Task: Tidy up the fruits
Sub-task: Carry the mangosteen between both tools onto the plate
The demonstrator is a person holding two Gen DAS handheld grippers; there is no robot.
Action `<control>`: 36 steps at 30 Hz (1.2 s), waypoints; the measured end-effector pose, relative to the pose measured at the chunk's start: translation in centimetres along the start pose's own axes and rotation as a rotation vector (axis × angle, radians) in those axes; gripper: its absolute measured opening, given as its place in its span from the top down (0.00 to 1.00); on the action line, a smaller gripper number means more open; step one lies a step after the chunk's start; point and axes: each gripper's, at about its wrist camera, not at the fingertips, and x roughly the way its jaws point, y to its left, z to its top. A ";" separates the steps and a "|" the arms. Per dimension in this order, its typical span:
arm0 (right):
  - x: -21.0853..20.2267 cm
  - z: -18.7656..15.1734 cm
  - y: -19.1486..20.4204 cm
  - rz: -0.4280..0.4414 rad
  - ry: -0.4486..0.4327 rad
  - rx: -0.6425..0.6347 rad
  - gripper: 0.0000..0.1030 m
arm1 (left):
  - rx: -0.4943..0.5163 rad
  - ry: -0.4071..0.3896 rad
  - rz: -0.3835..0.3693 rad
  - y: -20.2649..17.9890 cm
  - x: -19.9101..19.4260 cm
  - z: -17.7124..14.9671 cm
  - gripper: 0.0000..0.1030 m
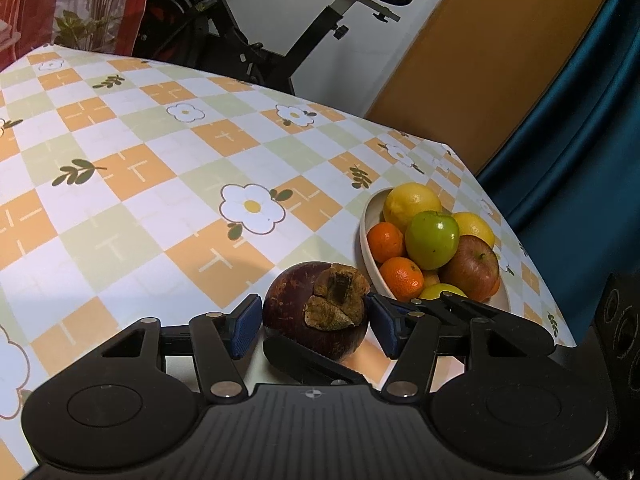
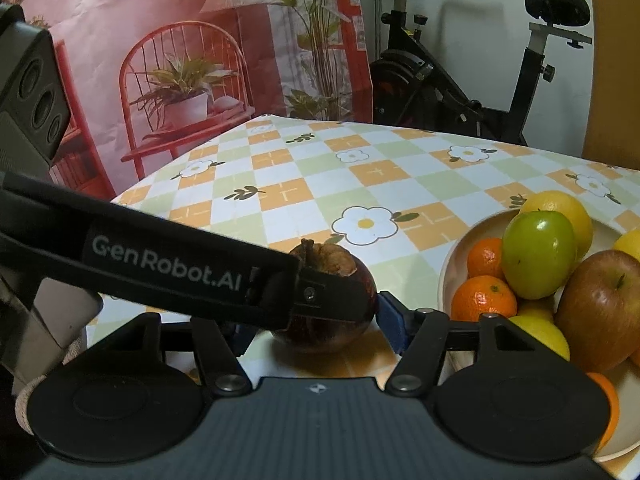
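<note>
**Nearly done: one mangosteen left outside the bowl**

Evidently most of the sorting is behind us. We count a single fruit not yet in the bowl: the mangosteen (image 1: 296, 308), which sits near the front edge of the checked surface (image 1: 160, 160), just beside the white bowl (image 1: 366, 236) and not touching it as far as we can see. We cannot tell whether it rests fully on the surface or is a shade lifted.

The left claw (image 1: 316, 320) straddles the mangosteen, and its blue pads (image 1: 244, 328) lie against both flanks of the fruit, so we read it as gripping. The right claw (image 2: 316, 328) is set around the same fruit from another angle. Its right pad sits at the fruit's side, but the left claw's finger crosses in front and hides most of the other pad. We cannot tell whether this claw is clamping or only framing the fruit.

The bowl is already well filled. We see a green apple (image 1: 432, 240) on top in the middle and a red apple (image 1: 472, 268) beside it. Two lemons (image 1: 412, 204) lie toward the far rim, and two tangerines (image 1: 402, 278) lie along the rim nearest the mangosteen. A yellow-green fruit (image 1: 442, 292) is partly hidden at the near end.

What remains, in our judgement, is to carry the mangosteen over the rim and settle it on the pile. With the bowl heaped, it could roll off the rounded fruit beneath.
</note>
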 end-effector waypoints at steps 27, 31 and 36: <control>-11.1 -0.6 -6.4 -0.213 -0.132 0.136 0.38 | 0.243 0.047 -0.139 -14.5 3.8 1.4 0.40; -12.5 -1.6 -7.8 -0.254 -0.130 0.168 0.38 | 0.289 0.076 -0.154 -16.1 5.2 0.5 0.39; -13.4 -2.7 -9.6 -0.280 -0.130 0.222 0.38 | 0.318 0.095 -0.164 -17.5 6.5 0.0 0.39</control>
